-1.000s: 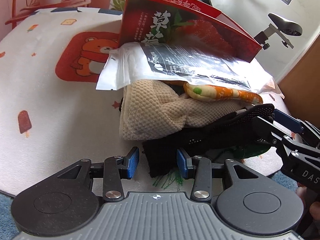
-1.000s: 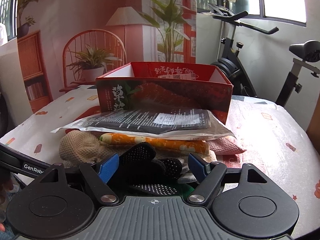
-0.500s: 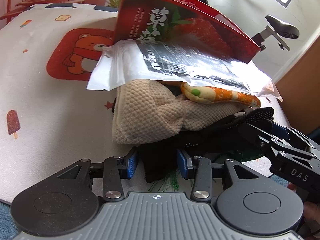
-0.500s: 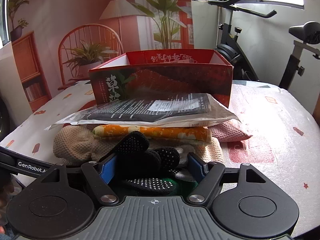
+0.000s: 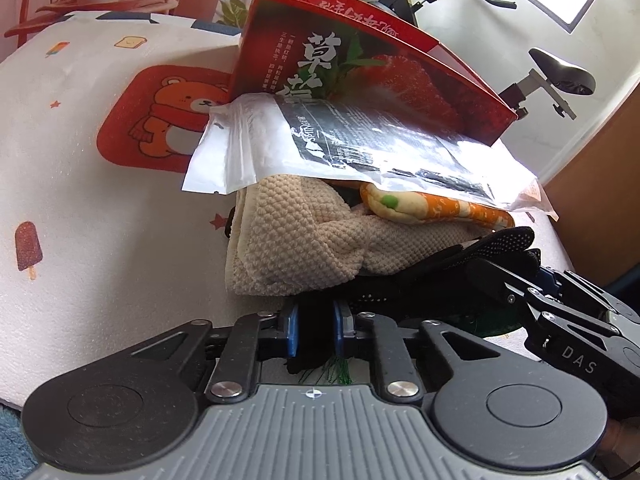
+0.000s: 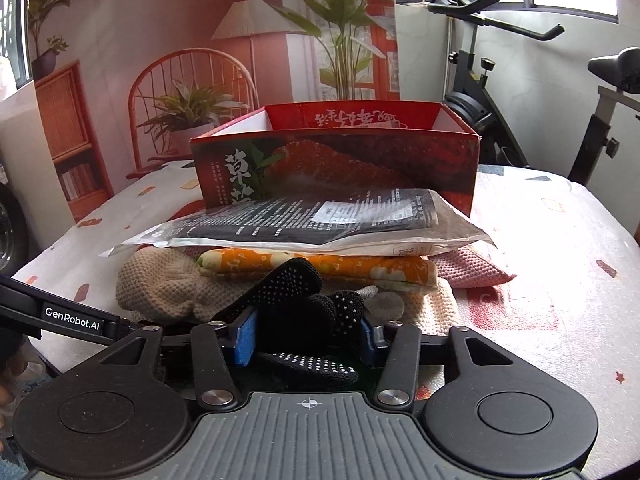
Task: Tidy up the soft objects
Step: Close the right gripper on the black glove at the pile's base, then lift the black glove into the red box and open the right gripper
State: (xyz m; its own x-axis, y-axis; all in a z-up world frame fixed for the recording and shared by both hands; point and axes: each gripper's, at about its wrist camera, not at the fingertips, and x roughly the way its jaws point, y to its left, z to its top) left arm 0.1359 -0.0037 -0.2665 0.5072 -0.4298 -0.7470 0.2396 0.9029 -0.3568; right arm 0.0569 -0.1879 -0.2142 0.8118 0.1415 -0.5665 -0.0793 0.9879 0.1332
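Glove cuff hidden between closing jaws — pile covers rest.

red box blocking behind pile, bare tablecloth free right

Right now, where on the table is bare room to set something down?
Free: the patterned tablecloth right of the pink knitted cloth, and the patch beside the bear print, left of the beige waffle towel. Crowded: the pile before the red strawberry box.
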